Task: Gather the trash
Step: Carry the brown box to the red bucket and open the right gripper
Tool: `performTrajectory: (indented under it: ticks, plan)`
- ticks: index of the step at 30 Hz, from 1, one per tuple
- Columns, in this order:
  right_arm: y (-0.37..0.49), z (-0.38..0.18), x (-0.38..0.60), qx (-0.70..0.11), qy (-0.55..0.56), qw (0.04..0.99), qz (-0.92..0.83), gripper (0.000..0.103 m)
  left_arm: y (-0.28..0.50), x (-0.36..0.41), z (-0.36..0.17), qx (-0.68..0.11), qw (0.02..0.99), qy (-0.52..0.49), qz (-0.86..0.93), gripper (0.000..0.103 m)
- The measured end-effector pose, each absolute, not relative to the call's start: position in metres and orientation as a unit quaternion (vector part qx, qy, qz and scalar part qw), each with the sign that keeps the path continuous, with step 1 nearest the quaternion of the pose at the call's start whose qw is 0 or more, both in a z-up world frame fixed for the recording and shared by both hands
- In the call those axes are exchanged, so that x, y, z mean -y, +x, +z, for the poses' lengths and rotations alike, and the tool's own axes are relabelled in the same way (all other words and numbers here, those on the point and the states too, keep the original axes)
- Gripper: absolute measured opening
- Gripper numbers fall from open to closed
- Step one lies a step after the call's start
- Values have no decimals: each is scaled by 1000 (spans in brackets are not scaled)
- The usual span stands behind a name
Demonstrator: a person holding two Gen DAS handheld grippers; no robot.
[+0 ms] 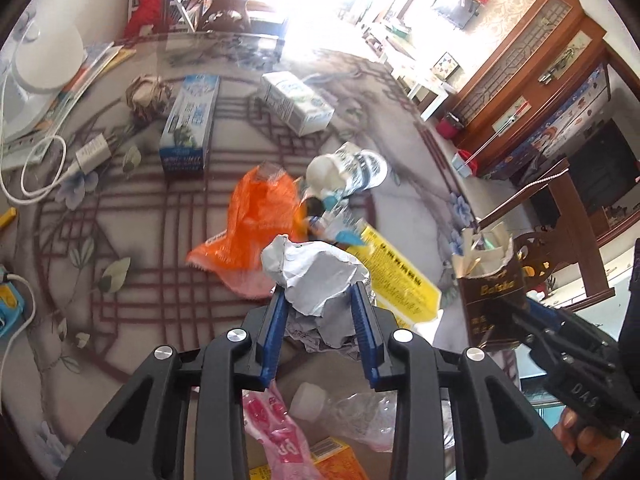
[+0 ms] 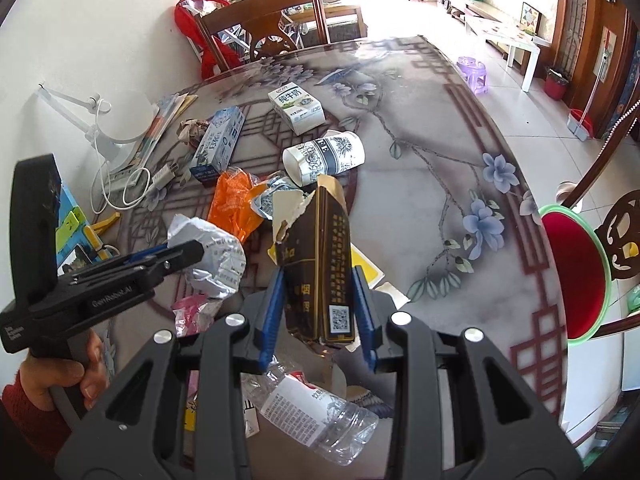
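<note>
crumpled silver wrapper [image 1: 316, 276], torn brown carton [image 2: 316, 256]

Cup [image 2: 324, 156] behind wrapper [image 2: 236, 204]

Plastic bottle [image 2: 316, 420] below torn brown carton [image 2: 320, 264]: neck end hidden behind gripper frame. Pink wrapper [image 1: 276, 432] left of bottle: partly covered by gripper frame, print cut short. Orange packet [image 1: 336, 462] beneath bottle: cropped by bottom edge. Yellow sheet [image 1: 396, 276] behind carton: mostly covered by crumpled paper [image 1: 316, 276], text too small to read. Orange bag [image 1: 256, 220] left of carton: motion-blurred, lettering unreadable. Paper cup [image 1: 352, 168] beyond carton: smeared in left wrist view.
</note>
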State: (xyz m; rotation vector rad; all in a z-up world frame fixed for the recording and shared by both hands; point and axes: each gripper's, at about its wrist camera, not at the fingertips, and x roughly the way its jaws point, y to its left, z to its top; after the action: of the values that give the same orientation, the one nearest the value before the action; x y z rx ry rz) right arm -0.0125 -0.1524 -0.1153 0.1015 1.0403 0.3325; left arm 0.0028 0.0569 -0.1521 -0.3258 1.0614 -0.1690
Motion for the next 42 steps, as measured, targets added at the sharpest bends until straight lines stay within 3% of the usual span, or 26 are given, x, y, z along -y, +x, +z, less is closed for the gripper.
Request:
performTrajectory:
  ticks: [24, 42]
  plan:
    - [-9, -104, 197, -476, 68, 869, 115, 33, 18, -7, -128, -484, 853, -144, -131, 30]
    - [-13, -124, 336, -486, 128, 864, -36, 33, 35, 75, -136, -507, 834, -103, -194, 30]
